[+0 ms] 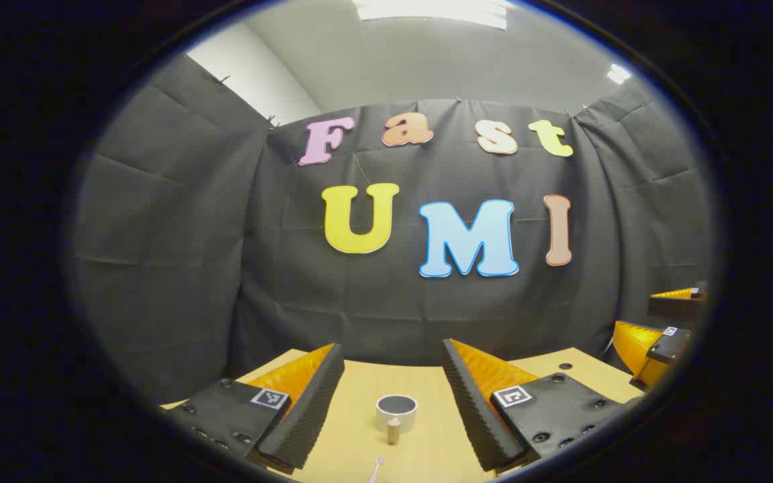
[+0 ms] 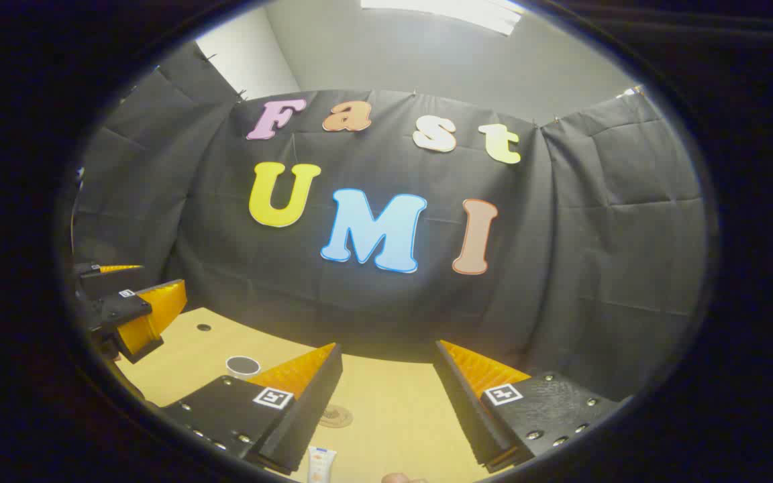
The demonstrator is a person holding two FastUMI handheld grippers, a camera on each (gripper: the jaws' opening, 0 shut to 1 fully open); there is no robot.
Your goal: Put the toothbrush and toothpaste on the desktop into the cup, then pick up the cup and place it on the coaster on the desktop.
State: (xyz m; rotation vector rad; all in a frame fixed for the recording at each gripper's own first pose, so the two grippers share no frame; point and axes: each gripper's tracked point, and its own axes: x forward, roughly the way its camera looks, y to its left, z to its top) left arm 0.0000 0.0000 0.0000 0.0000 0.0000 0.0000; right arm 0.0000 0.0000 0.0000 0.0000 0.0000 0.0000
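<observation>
This is a small test booth, not a home. Black cloth (image 1: pixel 178 241) hangs all around like a tent. A plain wooden table (image 2: pixel 400 402) sits at 6 o'clock. A white ceiling with a long light (image 1: pixel 437 10) is up at 12 o'clock.

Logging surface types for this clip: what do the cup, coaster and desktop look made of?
Cup: probably matte ceramic or plastic, with pale smooth walls and a dark inside. Coaster: perhaps wood or cork, a flat tan disc with a pattern. Desktop: light wood or laminate, an even yellowish sheen.
</observation>
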